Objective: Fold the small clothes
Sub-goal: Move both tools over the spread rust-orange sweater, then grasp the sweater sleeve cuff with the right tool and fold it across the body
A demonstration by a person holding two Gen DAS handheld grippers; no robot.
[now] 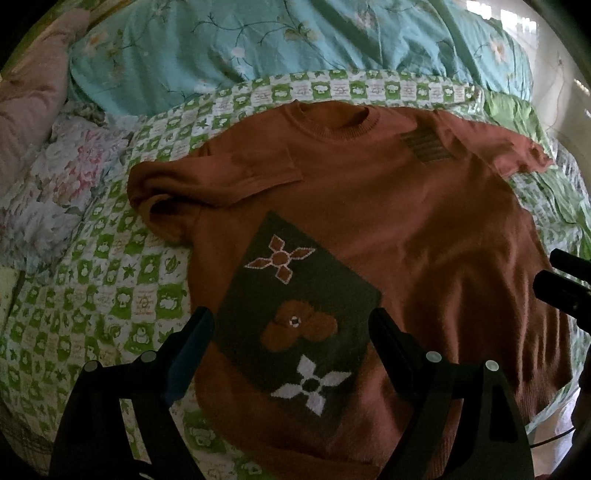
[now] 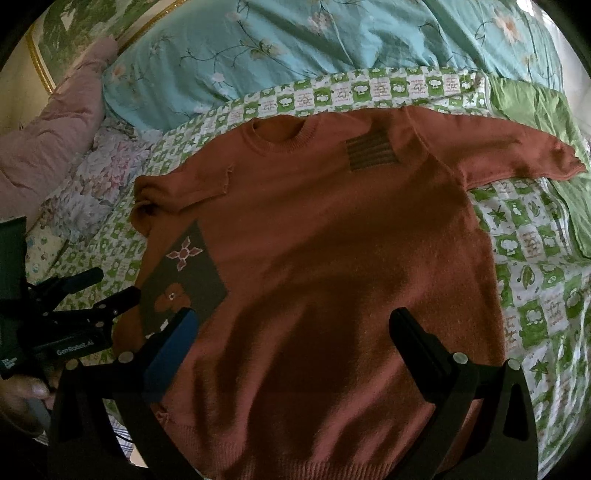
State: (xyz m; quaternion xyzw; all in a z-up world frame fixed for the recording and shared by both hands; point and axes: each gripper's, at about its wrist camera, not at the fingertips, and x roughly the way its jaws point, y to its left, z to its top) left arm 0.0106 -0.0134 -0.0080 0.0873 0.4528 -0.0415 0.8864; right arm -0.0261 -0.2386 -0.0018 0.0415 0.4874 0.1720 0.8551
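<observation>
Lying flat on a bed (image 1: 110, 295), a rust sweater (image 1: 406, 221) spreads ahead of both grippers. The left gripper (image 1: 291, 325) hovers spread over its dark patch (image 1: 295, 295); the right gripper (image 2: 295, 325) hovers spread over its plain middle, gripping nothing.

brightness: dim overall, both views underexposed toward the bottom
light source: daylight from the upper right; blown-out window patch (image 1: 517, 18) in the left wrist view
glare: only at that patch, detail lost there
shadows: broad soft shadow across the lower sweater (image 2: 332, 277); left tool (image 1: 291, 325) and right tool (image 2: 295, 325) near-black, surface detail barely readable
colour: bedspread (image 2: 535, 277) greens and the blue quilt (image 2: 295, 44) read clearly, orange knit looks muddy
blur: mild softness and noise in dark areas, no motion smear
distortion: strong fisheye, straight edges bow, black vignette in the corners
</observation>
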